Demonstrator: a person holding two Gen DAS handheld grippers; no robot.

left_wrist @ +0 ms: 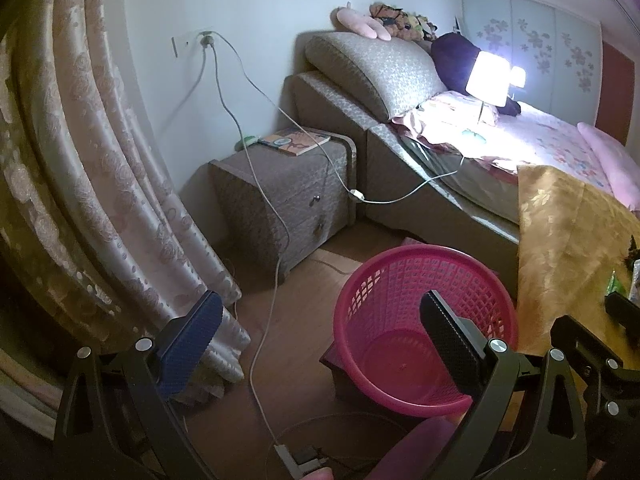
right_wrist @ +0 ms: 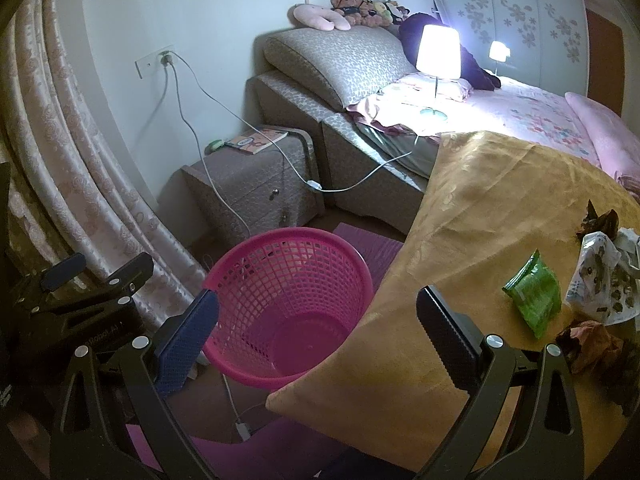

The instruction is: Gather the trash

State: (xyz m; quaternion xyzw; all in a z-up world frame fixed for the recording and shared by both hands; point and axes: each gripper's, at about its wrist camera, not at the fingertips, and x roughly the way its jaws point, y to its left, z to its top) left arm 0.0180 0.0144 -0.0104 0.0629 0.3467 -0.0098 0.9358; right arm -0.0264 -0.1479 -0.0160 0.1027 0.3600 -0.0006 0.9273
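A pink mesh wastebasket stands on the floor beside a table with a gold cloth; I see nothing inside it. On the cloth at the right lie a green wrapper, a white printed bag, a dark wrapper and a brown crumpled wrapper. My left gripper is open and empty above the floor, left of the basket. My right gripper is open and empty over the basket's rim and the table's corner. The left gripper also shows in the right wrist view.
A bedside cabinet with a book stands beyond the basket, next to a bed carrying a lit lamp. White cables trail from a wall socket across the floor. Curtains hang at the left.
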